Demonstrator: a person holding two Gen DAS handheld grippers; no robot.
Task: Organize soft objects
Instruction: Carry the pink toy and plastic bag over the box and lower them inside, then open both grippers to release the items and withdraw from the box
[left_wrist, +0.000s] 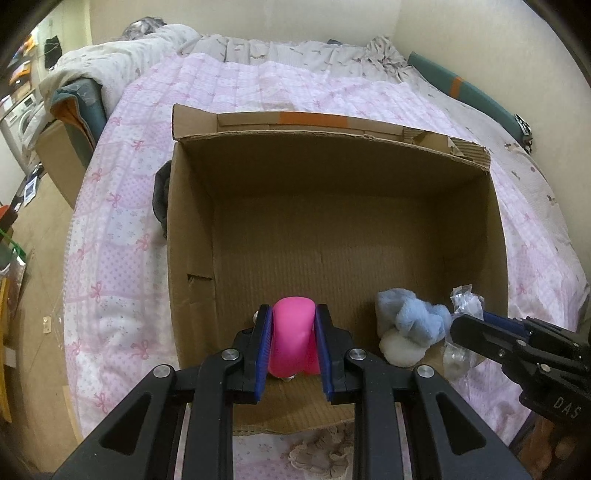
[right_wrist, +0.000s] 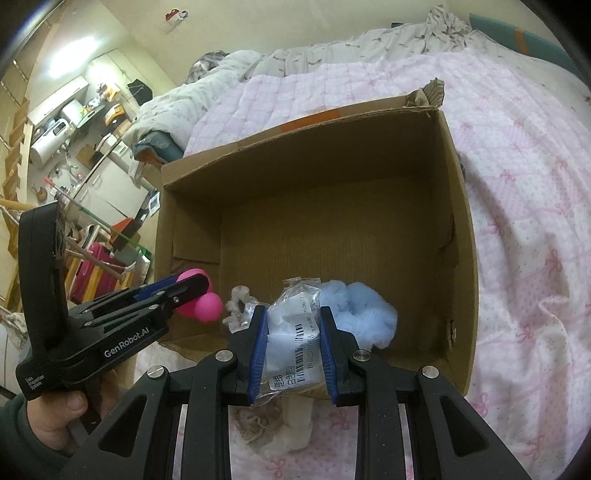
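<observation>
My left gripper (left_wrist: 291, 345) is clamped on the pink soft toy (left_wrist: 293, 332), my right gripper (right_wrist: 293, 349) on a clear packet (right_wrist: 291, 332); I hold both over the cardboard box (left_wrist: 332, 229) to drop beside the blue fluff (left_wrist: 413, 317).

Left tongs (left_wrist: 293, 345) and right tongs (right_wrist: 293, 341) both clamped, side by side.

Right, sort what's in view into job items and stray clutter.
Job:
left gripper shut on pink toy
right gripper shut on plastic packet
blue fluffy item
cardboard box

Lying about:
pink quilt
grey cloth beside box
</observation>
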